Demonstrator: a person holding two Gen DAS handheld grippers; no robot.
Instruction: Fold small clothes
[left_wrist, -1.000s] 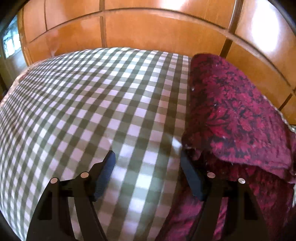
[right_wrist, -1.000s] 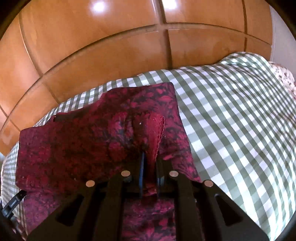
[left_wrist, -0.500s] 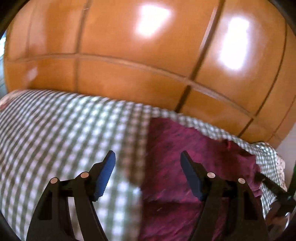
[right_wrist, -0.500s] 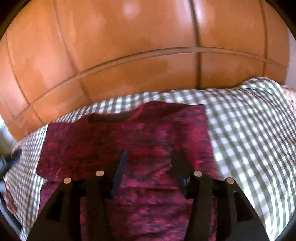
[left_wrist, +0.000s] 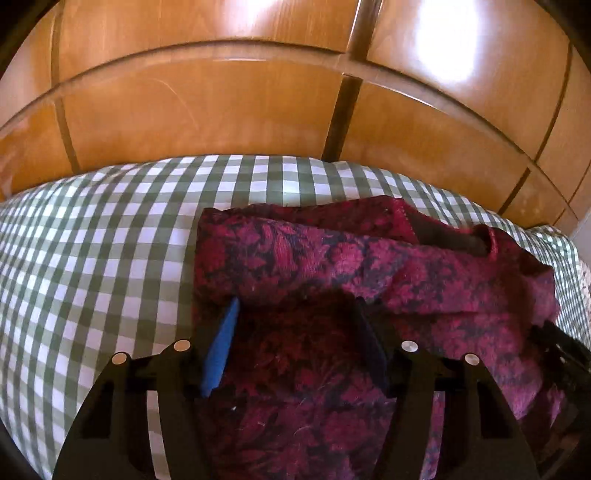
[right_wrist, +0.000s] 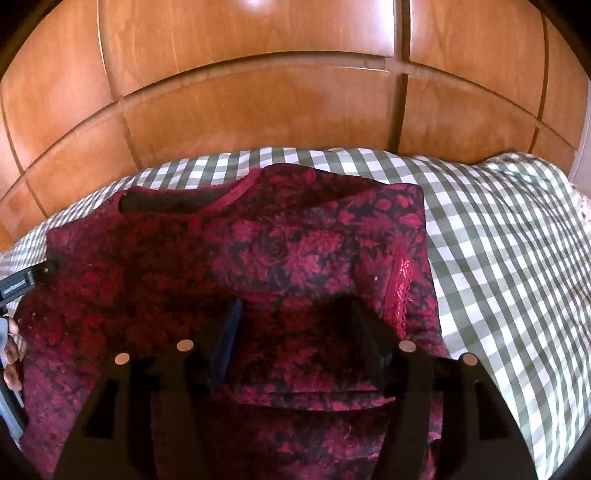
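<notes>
A dark red floral garment (left_wrist: 369, 266) lies on a green and white checked cloth (left_wrist: 92, 258), its sides folded inward and its neckline toward the far edge. It also shows in the right wrist view (right_wrist: 295, 258). My left gripper (left_wrist: 295, 314) is open and empty, over the garment's left part. My right gripper (right_wrist: 295, 314) is open and empty, over the garment's right part, just left of a folded sleeve edge (right_wrist: 402, 273). The left gripper's tip (right_wrist: 22, 280) shows at the garment's left edge in the right wrist view.
A glossy wooden panelled wall (left_wrist: 258, 103) stands right behind the cloth's far edge; it also shows in the right wrist view (right_wrist: 277, 103). Checked cloth (right_wrist: 498, 240) extends to the right of the garment and to its left.
My right gripper let go of the garment fold and opened. My left gripper swung right, from the bare checked cloth to over the garment. Both views now face the wooden wall.
</notes>
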